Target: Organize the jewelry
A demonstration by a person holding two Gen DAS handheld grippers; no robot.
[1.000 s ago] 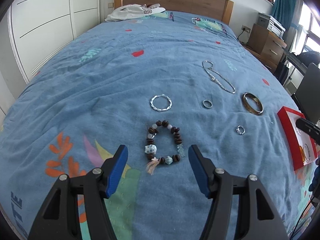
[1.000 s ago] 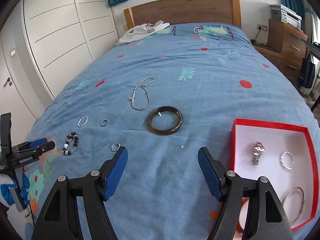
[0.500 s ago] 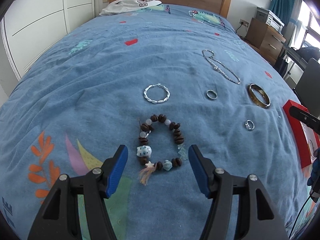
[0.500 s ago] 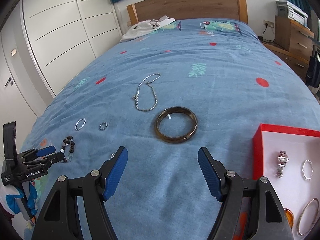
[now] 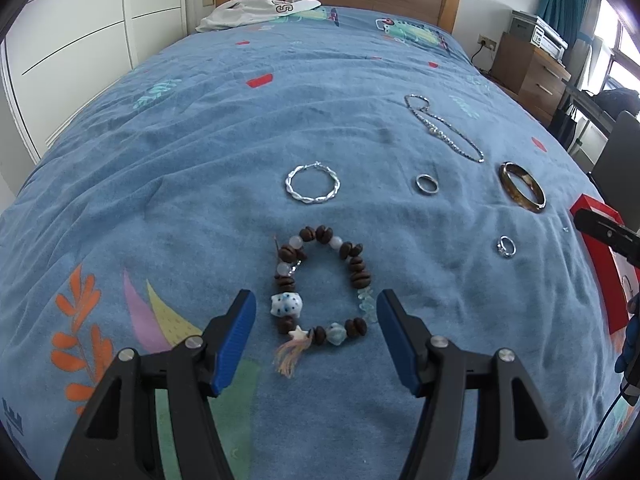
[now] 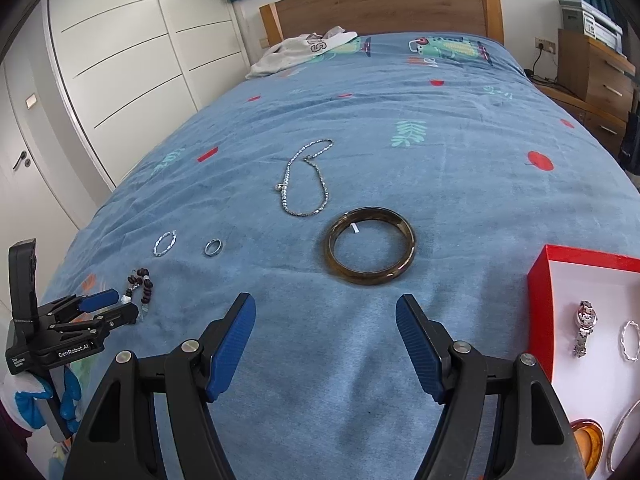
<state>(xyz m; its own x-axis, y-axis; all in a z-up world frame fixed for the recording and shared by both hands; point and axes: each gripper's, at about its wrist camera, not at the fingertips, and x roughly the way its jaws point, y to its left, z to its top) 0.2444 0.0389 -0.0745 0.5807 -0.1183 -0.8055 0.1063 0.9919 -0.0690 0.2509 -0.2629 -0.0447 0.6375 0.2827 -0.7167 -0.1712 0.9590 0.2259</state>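
Most of the sorting is left, judging by how much jewelry lies loose on the bed. The left tool stands wide open and empty, its blue pads flanking the near end of the beaded bracelet, which lies flat on the cover and is not yet gripped. Just beyond that tool lies the twisted silver hoop; to its right, the plain ring, the stone-set ring and, farther off, the silver chain. The right tool is likewise spread open with nothing between its pads, and the brown bangle lies just ahead of it. To that tool's right, the red box already holds a watch and a few bangles. So six pieces appear to remain.
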